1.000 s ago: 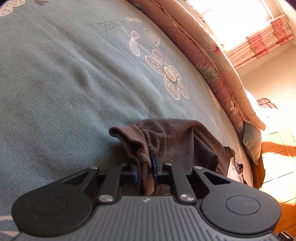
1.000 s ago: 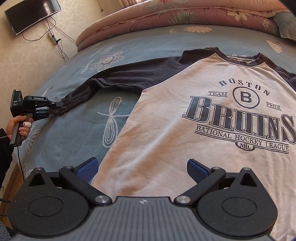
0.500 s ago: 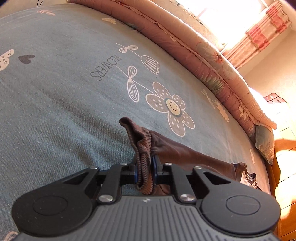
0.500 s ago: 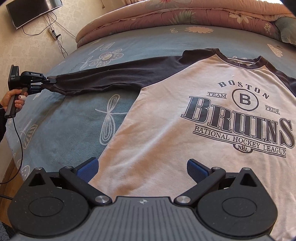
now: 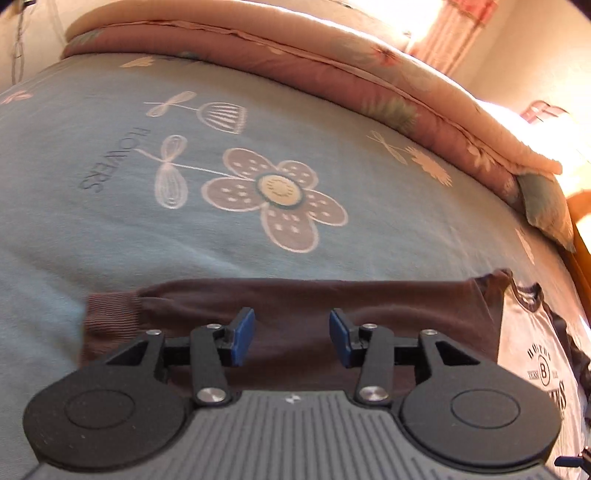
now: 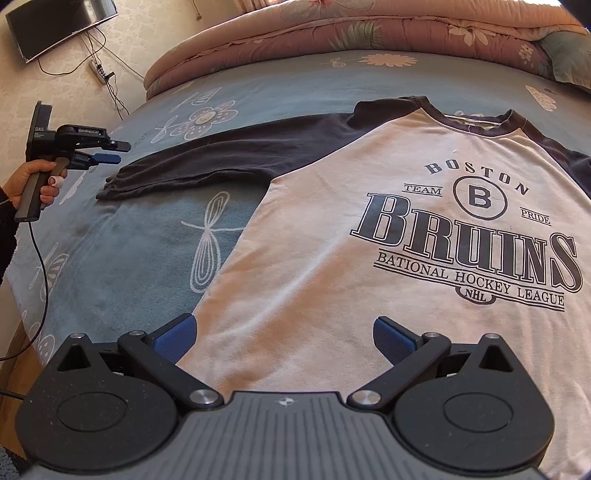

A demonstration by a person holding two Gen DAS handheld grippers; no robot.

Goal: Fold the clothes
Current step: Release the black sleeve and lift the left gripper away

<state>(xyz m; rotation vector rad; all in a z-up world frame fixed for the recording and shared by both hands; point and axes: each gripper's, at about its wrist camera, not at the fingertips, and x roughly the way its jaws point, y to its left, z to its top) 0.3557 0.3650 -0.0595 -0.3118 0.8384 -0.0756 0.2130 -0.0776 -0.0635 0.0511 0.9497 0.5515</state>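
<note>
A white Boston Bruins shirt (image 6: 369, 229) with dark sleeves lies face up on the blue flowered bed (image 6: 122, 258). Its dark left sleeve (image 6: 207, 162) lies stretched flat out to the left, cuff (image 5: 110, 317) at the end. My left gripper (image 5: 291, 334) is open and empty, just above that sleeve (image 5: 314, 299) near the cuff; it also shows in the right wrist view (image 6: 110, 153), held in a hand. My right gripper (image 6: 282, 332) is open and empty over the shirt's lower hem.
A rolled pink flowered quilt (image 6: 351, 26) lies along the far side of the bed. A TV (image 6: 59, 26) and cables hang on the left wall. The bed's edge (image 6: 26, 332) drops off at the left. A curtained window (image 5: 454, 26) is bright at the back.
My left gripper pulled the sleeve cuff out to the left and straight, then opened and let it go. The sleeve now lies flat. The right gripper has barely moved.
</note>
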